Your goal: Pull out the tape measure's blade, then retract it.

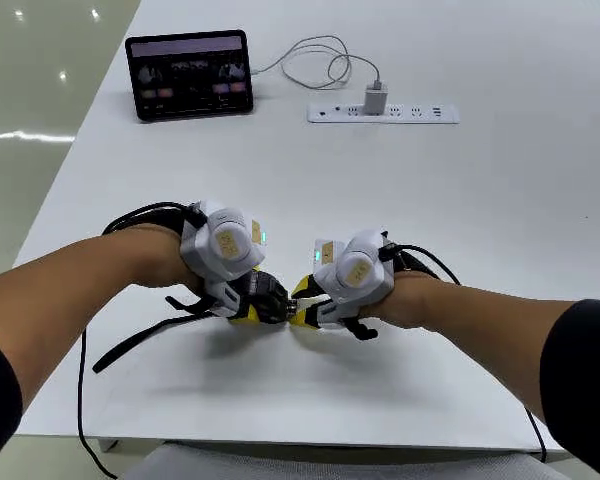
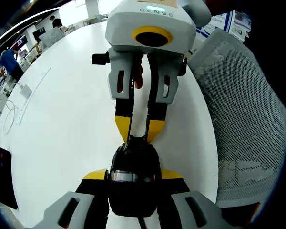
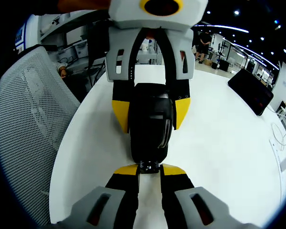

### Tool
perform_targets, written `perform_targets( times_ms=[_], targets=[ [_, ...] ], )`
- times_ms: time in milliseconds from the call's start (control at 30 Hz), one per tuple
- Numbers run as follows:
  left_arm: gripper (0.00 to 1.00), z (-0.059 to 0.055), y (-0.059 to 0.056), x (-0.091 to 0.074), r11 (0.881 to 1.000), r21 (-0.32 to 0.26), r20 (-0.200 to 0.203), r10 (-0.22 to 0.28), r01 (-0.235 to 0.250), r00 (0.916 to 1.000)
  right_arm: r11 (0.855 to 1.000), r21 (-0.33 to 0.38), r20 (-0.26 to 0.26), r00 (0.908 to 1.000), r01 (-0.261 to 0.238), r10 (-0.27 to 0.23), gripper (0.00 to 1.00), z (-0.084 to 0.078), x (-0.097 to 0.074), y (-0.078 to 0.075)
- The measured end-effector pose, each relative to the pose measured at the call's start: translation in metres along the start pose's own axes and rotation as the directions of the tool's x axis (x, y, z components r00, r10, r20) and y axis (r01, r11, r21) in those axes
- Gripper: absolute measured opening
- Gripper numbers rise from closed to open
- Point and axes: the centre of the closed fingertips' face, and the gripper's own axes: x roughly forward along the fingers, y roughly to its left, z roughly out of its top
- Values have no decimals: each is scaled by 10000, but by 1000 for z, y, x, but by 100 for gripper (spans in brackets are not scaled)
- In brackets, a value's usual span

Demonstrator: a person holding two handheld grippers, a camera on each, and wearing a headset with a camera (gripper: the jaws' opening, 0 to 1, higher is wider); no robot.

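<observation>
A black tape measure [image 1: 270, 296] is held just above the white table [image 1: 400, 200], between the two grippers. My left gripper [image 2: 133, 174] is shut on the tape measure [image 2: 133, 181], its yellow fingertips [image 2: 96, 174] pressed against the case's sides. My right gripper [image 3: 149, 170] is shut on the blade's end hook [image 3: 148, 166] at the mouth of the case [image 3: 150, 119]. No length of blade shows between the hook and the case. In the head view the left gripper [image 1: 260, 306] and the right gripper [image 1: 300, 304] meet tip to tip near the table's front edge.
A tablet [image 1: 190, 75] stands at the table's far left. A white power strip [image 1: 383, 113] with a charger and a looped cable lies at the back. A grey mesh chair [image 2: 243, 119] stands close to the front edge. Black cables trail from both grippers.
</observation>
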Motion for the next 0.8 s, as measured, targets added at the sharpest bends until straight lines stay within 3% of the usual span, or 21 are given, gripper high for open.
perform_targets(
  times_ms=[367,700,800],
  targets=[
    [35,0,0,0,9999,-171,225,-20,24,9997,9996,278,238,9997,-76,69,10,0,0,0],
    [35,2,0,-1,9995,-298,432,51,-38,9991,9986,403,200,9992,-345,338,9,-4,-4,1],
    [35,2,1,-1,9993,-384,515,40,-20,9987,9990,224,-15,9993,-378,378,8,-7,-7,0]
  ],
)
